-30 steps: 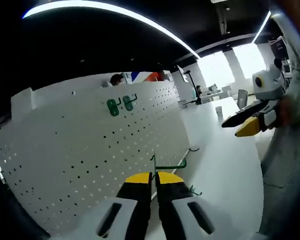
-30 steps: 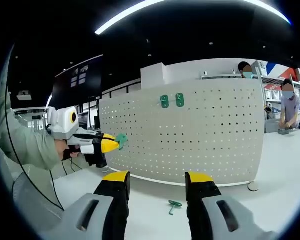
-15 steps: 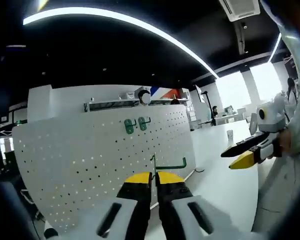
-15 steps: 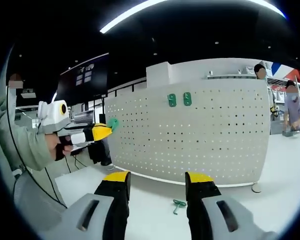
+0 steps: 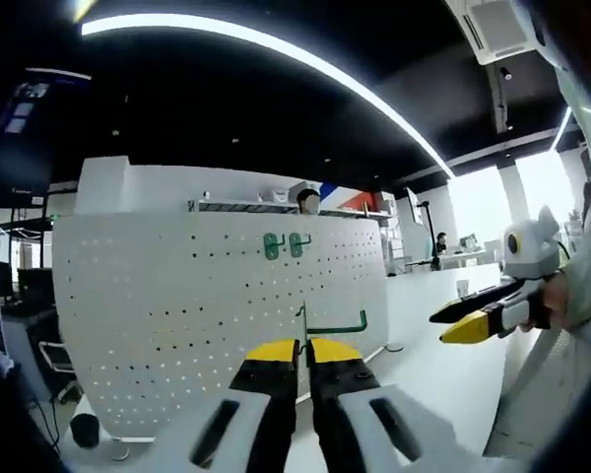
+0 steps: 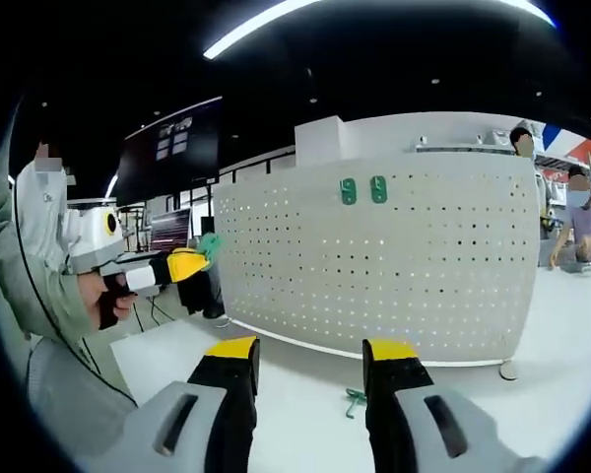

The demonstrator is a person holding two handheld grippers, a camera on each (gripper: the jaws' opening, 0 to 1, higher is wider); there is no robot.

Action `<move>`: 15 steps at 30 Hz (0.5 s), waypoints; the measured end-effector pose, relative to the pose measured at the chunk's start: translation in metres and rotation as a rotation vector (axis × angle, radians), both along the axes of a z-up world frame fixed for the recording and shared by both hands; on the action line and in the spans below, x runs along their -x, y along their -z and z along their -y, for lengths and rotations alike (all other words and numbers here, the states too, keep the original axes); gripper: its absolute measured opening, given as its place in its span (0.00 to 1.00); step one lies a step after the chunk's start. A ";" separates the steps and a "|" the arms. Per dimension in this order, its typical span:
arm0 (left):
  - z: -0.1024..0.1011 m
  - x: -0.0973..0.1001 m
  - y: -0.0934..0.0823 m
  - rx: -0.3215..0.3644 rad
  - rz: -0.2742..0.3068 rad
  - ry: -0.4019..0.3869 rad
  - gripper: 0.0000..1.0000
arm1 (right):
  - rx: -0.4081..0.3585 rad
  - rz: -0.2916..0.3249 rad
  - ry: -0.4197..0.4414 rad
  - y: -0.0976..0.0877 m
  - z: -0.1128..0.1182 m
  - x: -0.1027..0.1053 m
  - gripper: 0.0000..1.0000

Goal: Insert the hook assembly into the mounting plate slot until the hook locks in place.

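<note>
Here the left gripper clenches a green hook before the upright pegboard; two hooks hang near its top edge. The right gripper stands released (another hook lies on the table).

Over the last second the left gripper, closed on the green hook, has been raised off the white table and carried to face the pegboard squarely. The spare hook on the table is no longer seen beyond its jaws.
</note>
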State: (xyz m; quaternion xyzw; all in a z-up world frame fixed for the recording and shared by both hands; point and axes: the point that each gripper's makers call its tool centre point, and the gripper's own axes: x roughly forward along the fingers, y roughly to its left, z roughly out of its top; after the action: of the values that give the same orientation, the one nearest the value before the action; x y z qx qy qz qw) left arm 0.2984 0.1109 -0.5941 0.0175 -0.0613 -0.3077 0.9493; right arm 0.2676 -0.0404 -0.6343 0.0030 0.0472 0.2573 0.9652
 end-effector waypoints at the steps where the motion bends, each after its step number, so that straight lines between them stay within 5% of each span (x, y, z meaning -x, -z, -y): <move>1: 0.000 0.001 0.002 0.013 -0.006 -0.001 0.03 | 0.004 0.000 -0.006 0.000 -0.002 0.001 0.39; 15: -0.003 0.005 0.011 0.062 -0.016 -0.018 0.03 | 0.021 -0.006 -0.076 -0.005 -0.023 0.008 0.39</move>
State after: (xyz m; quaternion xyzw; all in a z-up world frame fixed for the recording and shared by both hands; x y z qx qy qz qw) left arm 0.2933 0.1135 -0.6052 -0.0140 -0.0630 -0.2972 0.9526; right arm 0.2595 -0.0170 -0.6293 -0.0083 0.0531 0.2930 0.9546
